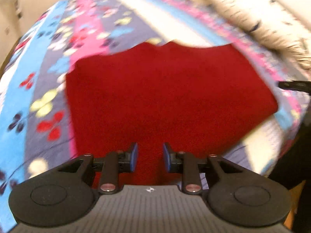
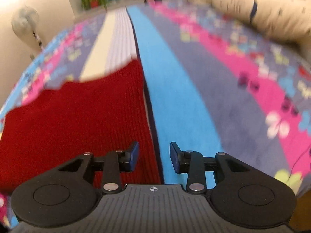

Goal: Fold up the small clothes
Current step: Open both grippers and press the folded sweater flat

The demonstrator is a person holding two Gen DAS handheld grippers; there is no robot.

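1. Left wrist view: red knit garment, lying flat on the bed's patterned bedspread, filling the centre of the frame; outline roughly rectangular with an uneven far edge. It looks already folded at least once.
2. Right wrist view: same garment at lower left, its ribbed straight edge running beside a blue stripe of the bedspread.
3. Left gripper: jaws narrowly parted, nothing between them, poised above the near part of the garment.
4. Right gripper: jaws slightly wider, empty, straddling the garment's right edge.
5. Step, as judged: between folds, both grippers free of the cloth.
6. Next move, as judged: take matching points on one edge and carry it evenly across; thick knit may slip or bunch.
7. Pale fringed cushion, upper right.
8. Containers: none in view.
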